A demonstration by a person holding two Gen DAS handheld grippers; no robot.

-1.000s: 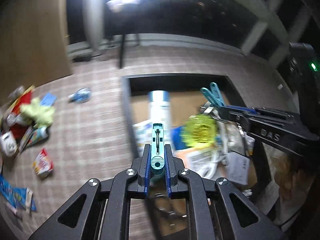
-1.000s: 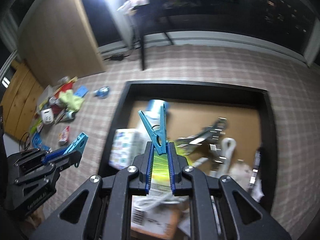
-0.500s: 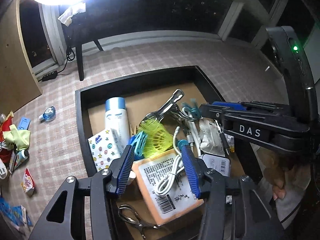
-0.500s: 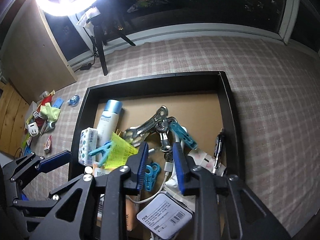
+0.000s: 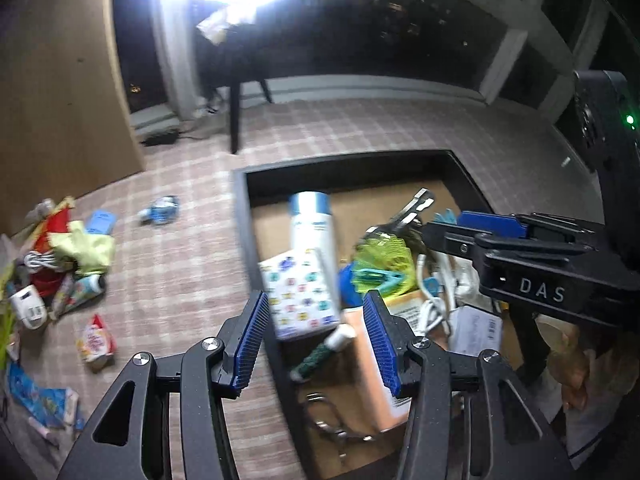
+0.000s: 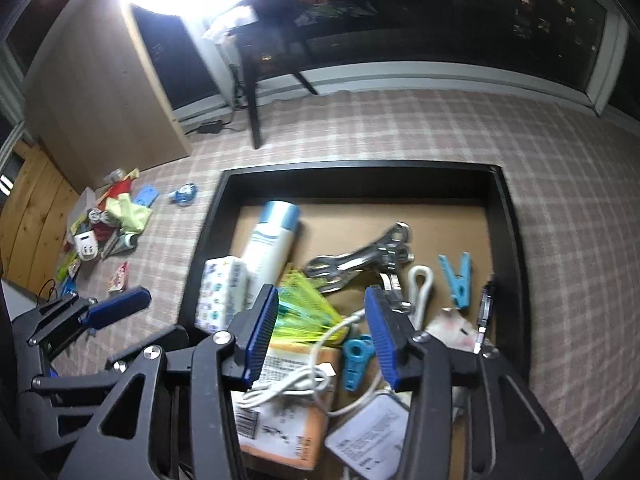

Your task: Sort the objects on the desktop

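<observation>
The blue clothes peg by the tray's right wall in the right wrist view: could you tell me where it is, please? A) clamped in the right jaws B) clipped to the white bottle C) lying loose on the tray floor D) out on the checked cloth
C: the blue clothes peg lies loose on the tray floor, apart from the right gripper, whose opening jaws hold nothing.

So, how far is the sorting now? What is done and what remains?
Done: the black tray already holds many things, such as the white bottle and a blue clothespin. In hand: nothing; the left gripper is open, and the right gripper is opening. Left: the pile on the checked cloth.
</observation>
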